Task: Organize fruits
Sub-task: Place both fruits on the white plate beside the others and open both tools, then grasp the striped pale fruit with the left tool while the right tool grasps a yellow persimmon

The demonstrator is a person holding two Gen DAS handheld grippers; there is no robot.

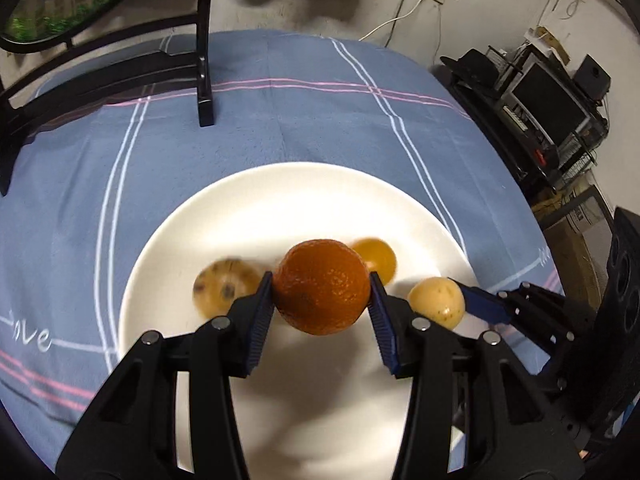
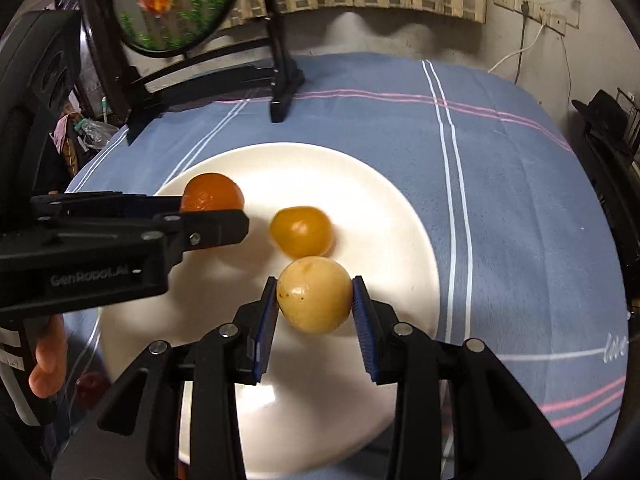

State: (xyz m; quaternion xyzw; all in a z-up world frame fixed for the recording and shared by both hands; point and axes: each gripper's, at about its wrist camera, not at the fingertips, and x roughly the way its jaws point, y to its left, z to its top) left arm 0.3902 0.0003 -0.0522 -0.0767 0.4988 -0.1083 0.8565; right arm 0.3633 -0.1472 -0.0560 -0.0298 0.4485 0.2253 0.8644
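A white plate (image 1: 300,200) lies on a blue striped cloth. My left gripper (image 1: 321,280) is shut on a dark orange (image 1: 322,292), held just above the plate. A blurred spotted fruit (image 1: 222,286) and an amber fruit (image 1: 378,258) rest on the plate behind it. My right gripper (image 2: 315,284) is shut on a pale yellow fruit (image 2: 314,300) over the plate's (image 2: 380,208) near right part. In the right wrist view the amber fruit (image 2: 300,232) lies just beyond it, and the left gripper's fingers (image 2: 216,228) come in from the left with the orange (image 2: 212,194).
A black stand (image 1: 205,80) with a round framed picture (image 2: 176,4) sits at the cloth's far left. Shelves with electronics (image 1: 552,108) and a speaker (image 1: 624,264) line the right side. A person's hand (image 2: 48,356) holds the left gripper; a small red round thing (image 2: 90,390) lies below it.
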